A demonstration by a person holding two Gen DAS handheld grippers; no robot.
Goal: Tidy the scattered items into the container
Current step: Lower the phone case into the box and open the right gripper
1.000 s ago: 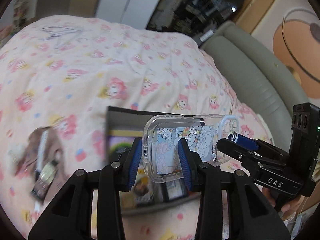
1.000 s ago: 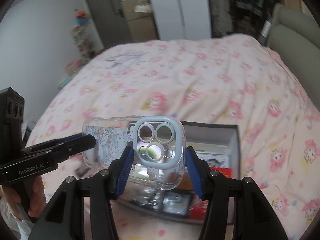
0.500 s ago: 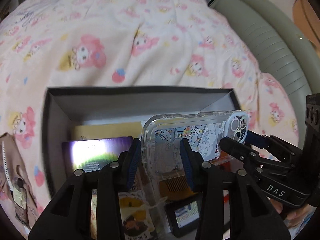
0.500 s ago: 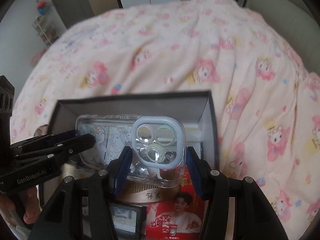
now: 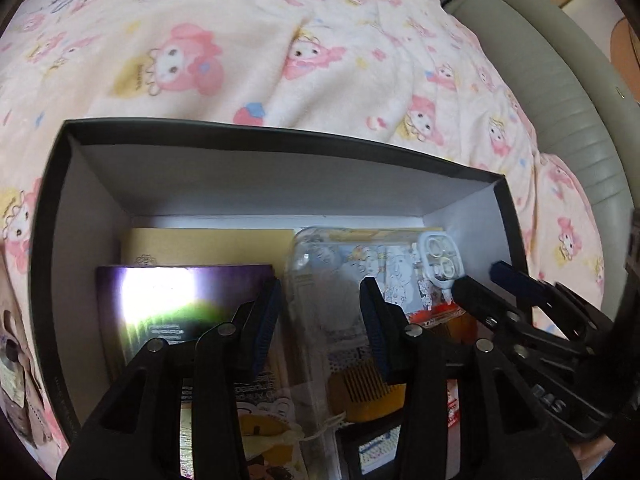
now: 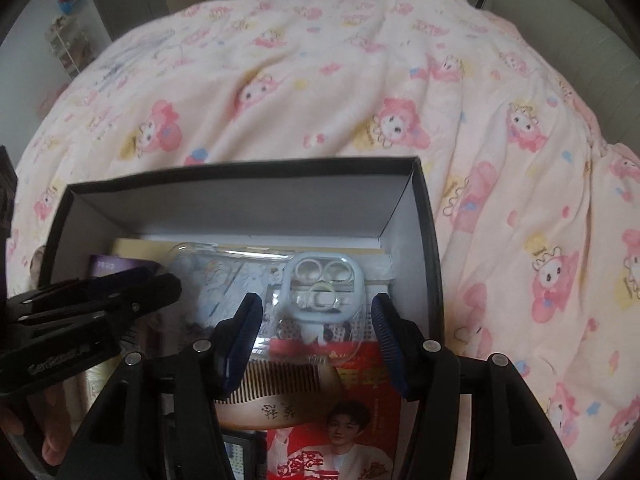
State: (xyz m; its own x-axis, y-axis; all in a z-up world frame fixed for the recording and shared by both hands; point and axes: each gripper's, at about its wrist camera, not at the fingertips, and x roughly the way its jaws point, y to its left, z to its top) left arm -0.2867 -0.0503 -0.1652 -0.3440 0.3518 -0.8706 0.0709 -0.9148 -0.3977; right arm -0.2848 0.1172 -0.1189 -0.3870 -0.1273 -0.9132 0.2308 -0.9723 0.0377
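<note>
Several items (comb point(image 6: 280, 384), red packet point(image 6: 340, 432)) crowd box point(image 6: 240, 176) beneath phone case point(image 6: 312, 292).

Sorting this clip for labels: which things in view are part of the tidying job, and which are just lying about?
Part of the job:
- phone case, in the box, between both grippers' open jaws
- box
- comb, purple card, red pack, already inside
- brown item outside the box

Lying about:
- blanket
- headboard

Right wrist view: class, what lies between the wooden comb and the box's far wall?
The clear phone case lies there, inside the box, just beyond the wooden comb. The right wrist view shows it plainly.
</note>
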